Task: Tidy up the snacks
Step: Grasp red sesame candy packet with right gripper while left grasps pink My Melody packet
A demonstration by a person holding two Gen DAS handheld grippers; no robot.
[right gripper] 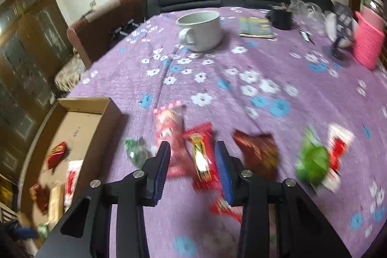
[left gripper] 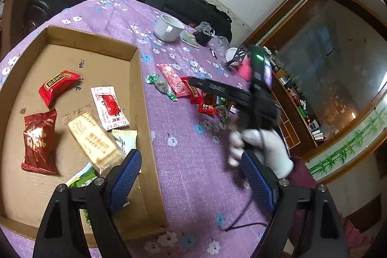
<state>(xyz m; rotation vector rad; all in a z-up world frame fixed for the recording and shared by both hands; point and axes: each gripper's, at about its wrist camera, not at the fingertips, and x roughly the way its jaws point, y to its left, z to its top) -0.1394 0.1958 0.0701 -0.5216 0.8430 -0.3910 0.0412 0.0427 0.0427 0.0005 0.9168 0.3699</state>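
Note:
A shallow cardboard box (left gripper: 135, 57) lies on the purple flowered tablecloth and holds several wrapped snacks, among them a red packet (left gripper: 56, 86) and a beige biscuit bar (left gripper: 94, 139). My left gripper (left gripper: 191, 166) is open and empty, hovering over the box's right wall. More snacks lie loose on the cloth to the right of the box. My right gripper (right gripper: 192, 154) is open, low over that pile, with a red snack bar (right gripper: 202, 156) between its fingers and a pink packet (right gripper: 169, 129) beside it. The right gripper also shows in the left wrist view (left gripper: 208, 85). The right wrist view is blurred.
A white mug (right gripper: 200, 28) stands further back on the table, with a booklet (right gripper: 255, 27), a black cup (right gripper: 280, 16) and a pink object (right gripper: 367, 42) to the right. A green packet (right gripper: 312, 161) and a dark red packet (right gripper: 258, 151) lie right of my right gripper. A dark sofa runs behind the table.

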